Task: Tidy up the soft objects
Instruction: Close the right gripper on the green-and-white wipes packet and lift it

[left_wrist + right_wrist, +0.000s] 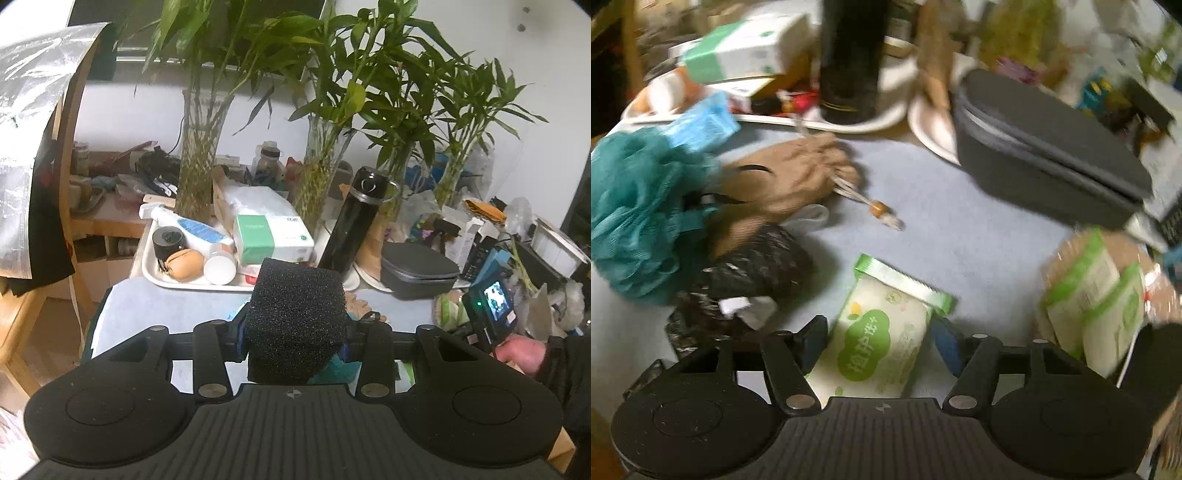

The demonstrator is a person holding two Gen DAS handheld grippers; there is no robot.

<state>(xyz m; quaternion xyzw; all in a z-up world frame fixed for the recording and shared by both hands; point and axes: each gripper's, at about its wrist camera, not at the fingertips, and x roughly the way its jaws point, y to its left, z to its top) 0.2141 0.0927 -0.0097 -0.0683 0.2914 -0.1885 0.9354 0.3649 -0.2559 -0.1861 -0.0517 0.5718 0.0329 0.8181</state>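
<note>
The left gripper (pixel 295 332) is clamped on a black, coarse foam sponge block (pixel 297 317), held above the pale blue cloth-covered bench (pixel 155 302).

The right gripper (pixel 879 341) points down at the bench, its jaws spread on either side of a green and white soft tissue pack (pixel 882 328) printed with white Chinese characters on a green cloud shape; the pack lies flat, and the blurred view does not show the pads pressing it.

Left of the pack lie a crumpled black plastic bag (pixel 750 273), a tan drawstring cloth pouch (pixel 783 177) and a teal mesh bath pouf (pixel 635 210). To its right are more green-labelled packs (pixel 1097 295).

A green and white box (pixel 271 240) carries writing too small to read.
</note>
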